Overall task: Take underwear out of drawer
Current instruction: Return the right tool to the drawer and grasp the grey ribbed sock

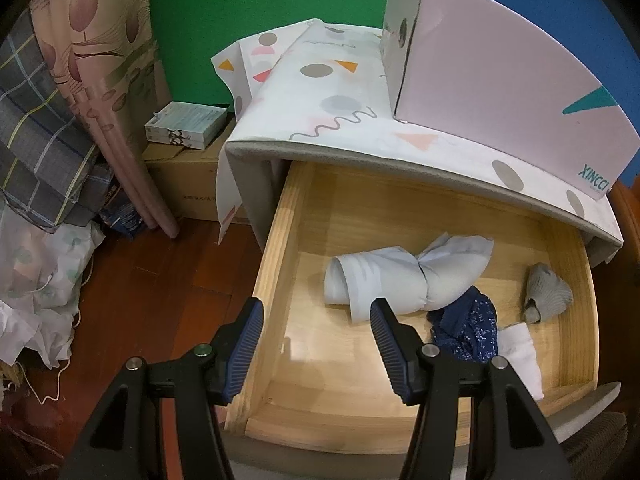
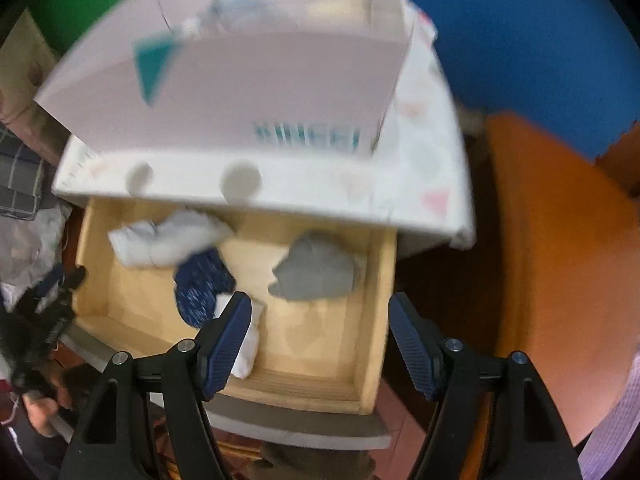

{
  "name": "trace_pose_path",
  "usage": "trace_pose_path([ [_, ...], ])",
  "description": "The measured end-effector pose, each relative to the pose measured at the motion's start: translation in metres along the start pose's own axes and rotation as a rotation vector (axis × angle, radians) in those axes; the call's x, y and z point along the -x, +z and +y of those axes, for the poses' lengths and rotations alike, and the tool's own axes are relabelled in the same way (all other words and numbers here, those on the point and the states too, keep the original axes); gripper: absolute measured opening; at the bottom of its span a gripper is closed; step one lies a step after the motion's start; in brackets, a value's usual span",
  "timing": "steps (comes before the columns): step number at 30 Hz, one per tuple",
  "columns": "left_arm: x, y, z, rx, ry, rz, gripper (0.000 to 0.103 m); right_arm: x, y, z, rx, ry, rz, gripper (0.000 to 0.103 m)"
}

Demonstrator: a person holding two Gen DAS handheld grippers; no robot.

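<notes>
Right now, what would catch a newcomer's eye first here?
The open wooden drawer, pulled out under a patterned cabinet top, holds a pale rolled garment, a dark blue speckled one and a grey bundle. A big pink box stands on top.

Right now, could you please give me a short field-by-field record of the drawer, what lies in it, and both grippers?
drawer: wooden, pulled open
contents: pale blue garment, navy patterned garment, grey garment, white garment
on top of cabinet: pink box
left gripper: open, empty, over the drawer's left wall
right gripper: open, empty, above the drawer's right part
</notes>
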State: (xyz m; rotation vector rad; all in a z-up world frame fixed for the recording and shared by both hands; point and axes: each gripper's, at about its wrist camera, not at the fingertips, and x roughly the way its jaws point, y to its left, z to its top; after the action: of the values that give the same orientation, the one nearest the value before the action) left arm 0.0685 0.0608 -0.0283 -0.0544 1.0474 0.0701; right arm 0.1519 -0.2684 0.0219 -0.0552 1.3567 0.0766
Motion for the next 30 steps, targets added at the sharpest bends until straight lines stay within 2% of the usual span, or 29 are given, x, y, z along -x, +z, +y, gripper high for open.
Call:
trace_pose_path([
  [6, -0.001, 0.0, 0.0, 0.0, 0.0, 0.006, 0.057, -0.059, -0.002, -0.002, -0.028, 0.002, 0.05, 0.068],
  [12, -0.002, 0.0, 0.001, 0.001, -0.004, 0.01, 0.057, -0.096, 0.005, 0.006, -0.013, 0.0, 0.034, 0.069],
  [17, -0.003, 0.001, 0.001, 0.002, -0.007, 0.011, 0.057, -0.115, 0.012, 0.008, -0.016, -0.02, 0.016, 0.078],
  [23, -0.004, 0.0, -0.001, -0.002, -0.009, 0.013, 0.057, -0.134, 0.016, 0.009, 0.002, -0.075, 0.021, 0.078],
  [30, -0.004, 0.0, -0.001, -0.002, -0.008, 0.014, 0.057, -0.151, 0.023, 0.011, 0.029, -0.094, 0.041, 0.079],
])
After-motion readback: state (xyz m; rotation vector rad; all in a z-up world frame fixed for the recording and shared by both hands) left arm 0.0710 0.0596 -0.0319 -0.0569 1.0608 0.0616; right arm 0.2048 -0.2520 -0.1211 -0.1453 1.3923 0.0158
